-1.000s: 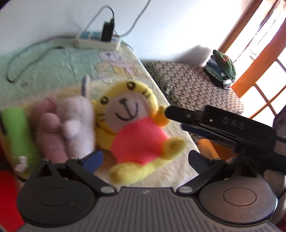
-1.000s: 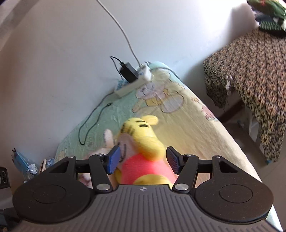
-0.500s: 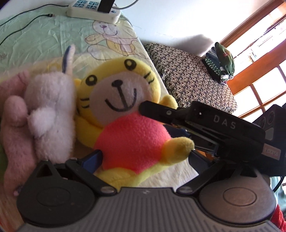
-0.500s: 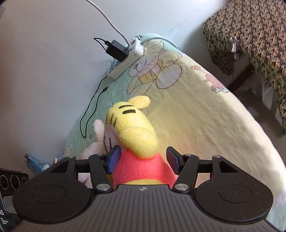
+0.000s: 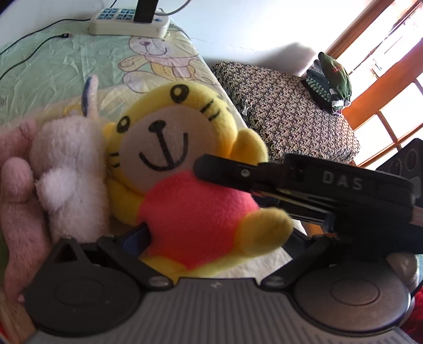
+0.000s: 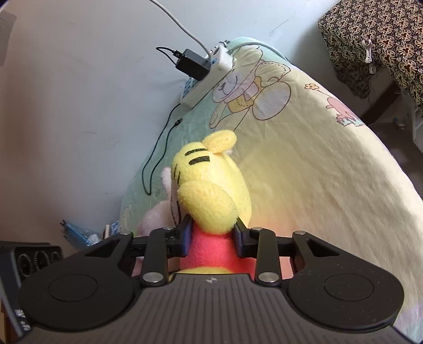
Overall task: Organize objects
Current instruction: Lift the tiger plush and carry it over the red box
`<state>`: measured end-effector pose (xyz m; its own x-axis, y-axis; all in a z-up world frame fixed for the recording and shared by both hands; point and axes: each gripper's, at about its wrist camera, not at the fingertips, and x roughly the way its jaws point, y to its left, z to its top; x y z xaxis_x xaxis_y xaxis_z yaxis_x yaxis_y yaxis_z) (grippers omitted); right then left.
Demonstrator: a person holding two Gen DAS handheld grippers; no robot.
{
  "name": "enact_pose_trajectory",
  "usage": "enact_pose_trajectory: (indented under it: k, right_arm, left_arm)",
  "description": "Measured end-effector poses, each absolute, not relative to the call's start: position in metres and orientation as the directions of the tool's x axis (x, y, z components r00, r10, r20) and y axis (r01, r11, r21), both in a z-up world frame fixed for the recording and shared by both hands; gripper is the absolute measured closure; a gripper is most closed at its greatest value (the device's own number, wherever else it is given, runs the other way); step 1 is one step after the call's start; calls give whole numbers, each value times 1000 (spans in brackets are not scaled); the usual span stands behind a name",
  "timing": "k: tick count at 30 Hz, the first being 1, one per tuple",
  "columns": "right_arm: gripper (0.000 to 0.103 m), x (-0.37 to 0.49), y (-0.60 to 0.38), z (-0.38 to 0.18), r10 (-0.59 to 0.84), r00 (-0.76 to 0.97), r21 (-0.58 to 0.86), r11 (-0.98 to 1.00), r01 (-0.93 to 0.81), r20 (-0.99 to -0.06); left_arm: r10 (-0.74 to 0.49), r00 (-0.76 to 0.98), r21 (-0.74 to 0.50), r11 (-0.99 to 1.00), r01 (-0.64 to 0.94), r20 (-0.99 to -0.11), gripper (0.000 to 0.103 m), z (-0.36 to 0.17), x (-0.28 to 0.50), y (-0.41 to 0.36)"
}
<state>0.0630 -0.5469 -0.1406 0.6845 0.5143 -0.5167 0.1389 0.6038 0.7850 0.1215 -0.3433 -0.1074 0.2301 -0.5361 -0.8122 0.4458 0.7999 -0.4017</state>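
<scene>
A yellow tiger plush (image 5: 169, 148) in a red shirt lies on the cartoon-print bed sheet (image 5: 53, 68), face up. My right gripper (image 6: 211, 235) comes in from the right; its jaws are closing and the blue pads press the red body of the tiger plush (image 6: 208, 190) just under its arm. The left wrist view shows that right gripper (image 5: 211, 172) from the side, laid across the plush's chest. My left gripper (image 5: 216, 238) stands wide open with the plush's lower body between its fingers; its right finger is mostly hidden behind the other tool.
A white fluffy plush (image 5: 68, 164) and a pink plush (image 5: 15, 185) lie pressed against the tiger's left. A power strip (image 5: 129, 25) with cables sits by the wall. Right of the bed, a patterned-cloth table (image 5: 285, 111) holds folded clothes (image 5: 330, 79).
The right jaws have drawn in from wide open onto the plush's red body. Both grippers have come lower and nearer to the plush. The left jaws stay wide.
</scene>
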Motion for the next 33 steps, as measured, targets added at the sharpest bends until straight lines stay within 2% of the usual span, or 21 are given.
enact_pose_trajectory:
  k: [13,23,33]
  right_arm:
    - [71,7,-546,-107,457,729,752,648,120,-510]
    - [71,-21,-524,-70,487,782,765,644,-20,-389]
    - [71,-18,-471,-41,620,736,771,598,-220,-272]
  left_arm:
    - [-571,207,-401,749,527,-795,7,-86,84,-352]
    - [-564,366,-332,780,531,-740,7,-36,44,-327]
    - [-461,572,-236,874,425,-678,7,2,10,-279]
